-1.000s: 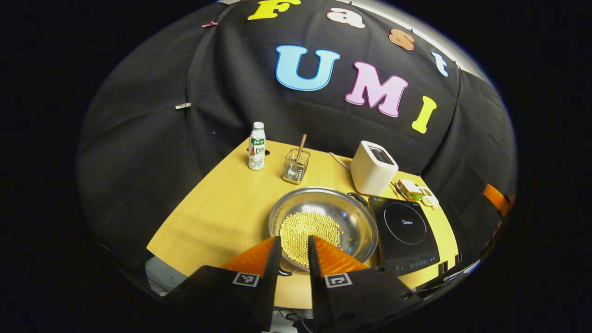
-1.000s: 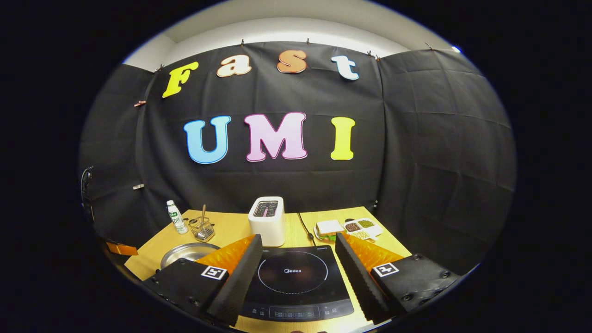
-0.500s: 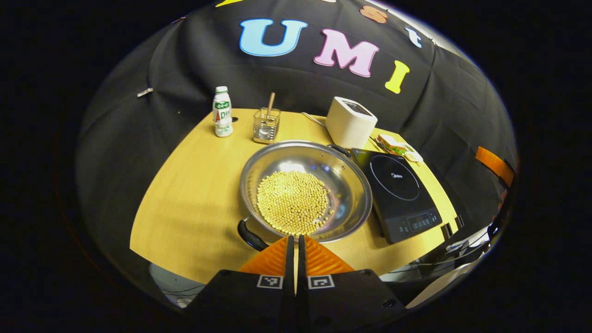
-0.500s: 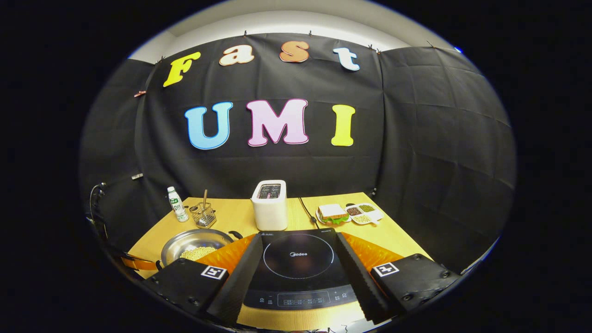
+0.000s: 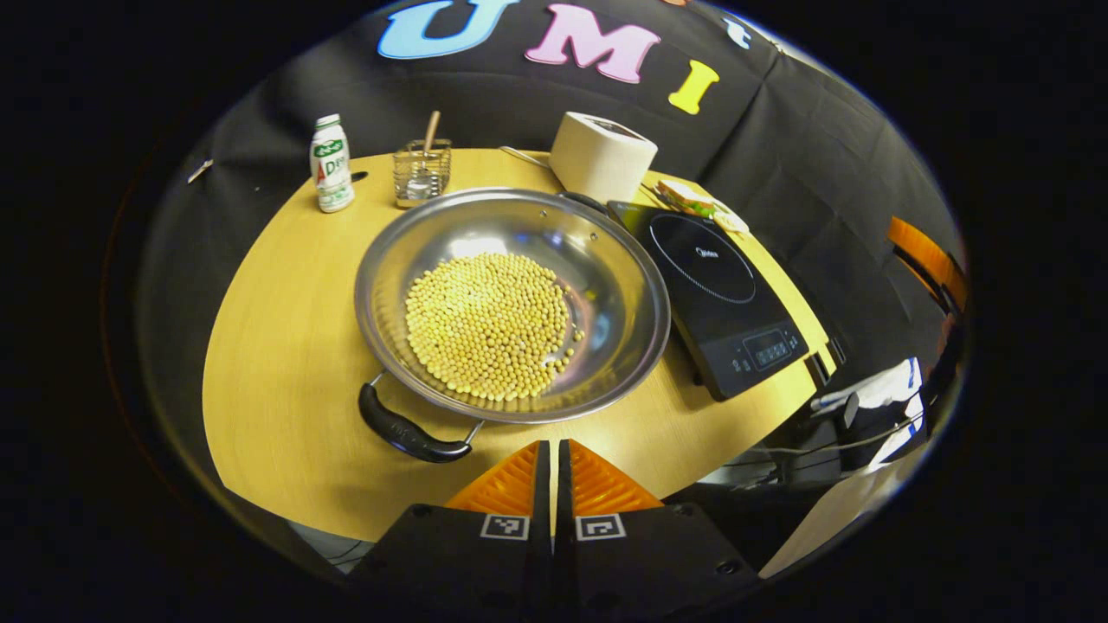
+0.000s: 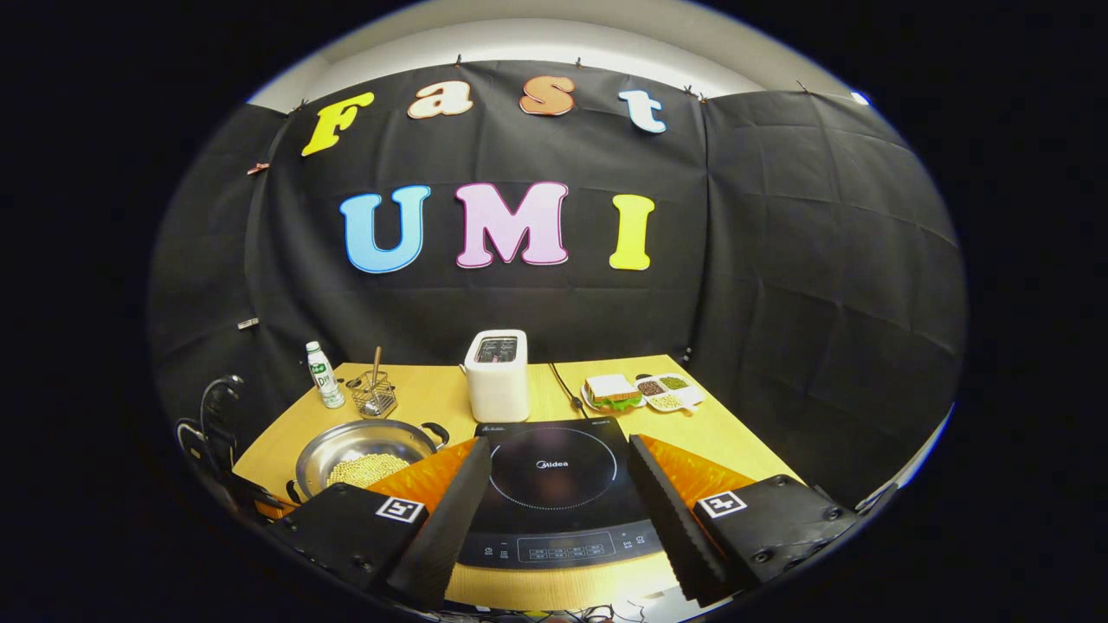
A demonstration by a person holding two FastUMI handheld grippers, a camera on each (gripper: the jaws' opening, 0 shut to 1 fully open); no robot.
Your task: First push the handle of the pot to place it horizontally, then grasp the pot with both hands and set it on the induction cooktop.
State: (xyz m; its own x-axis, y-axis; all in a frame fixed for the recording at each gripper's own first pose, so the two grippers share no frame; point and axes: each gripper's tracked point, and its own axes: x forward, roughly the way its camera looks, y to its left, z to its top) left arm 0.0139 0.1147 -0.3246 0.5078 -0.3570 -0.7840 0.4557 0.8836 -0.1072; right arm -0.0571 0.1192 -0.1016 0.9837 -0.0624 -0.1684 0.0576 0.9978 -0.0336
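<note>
Hovering with fingers pressed together, the left gripper point(image 5: 554, 446) sits just beside the black near handle point(image 5: 407, 430) of the bean-filled steel pot point(image 5: 512, 303), which stands beside the black induction cooktop point(image 5: 714, 294). Right gripper point(image 6: 558, 450) gapes wide above that cooktop. Judging by this, pushing, grasping and placing all remain.

bare table point(image 5: 286, 346) left of pot point(image 5: 606, 294), induction cooktop point(image 5: 718, 294) touching its right, toaster point(image 5: 602, 156) close behind

A silver pot point(image 5: 606, 285) with black handles point(image 5: 403, 428) holds pale yellow beans point(image 5: 489, 324). The tabletop point(image 5: 286, 346) is light wood-yellow, the cooktop point(image 5: 718, 294) glossy black, the toaster point(image 5: 602, 156) white, the bottle point(image 5: 331, 164) white with green.
</note>
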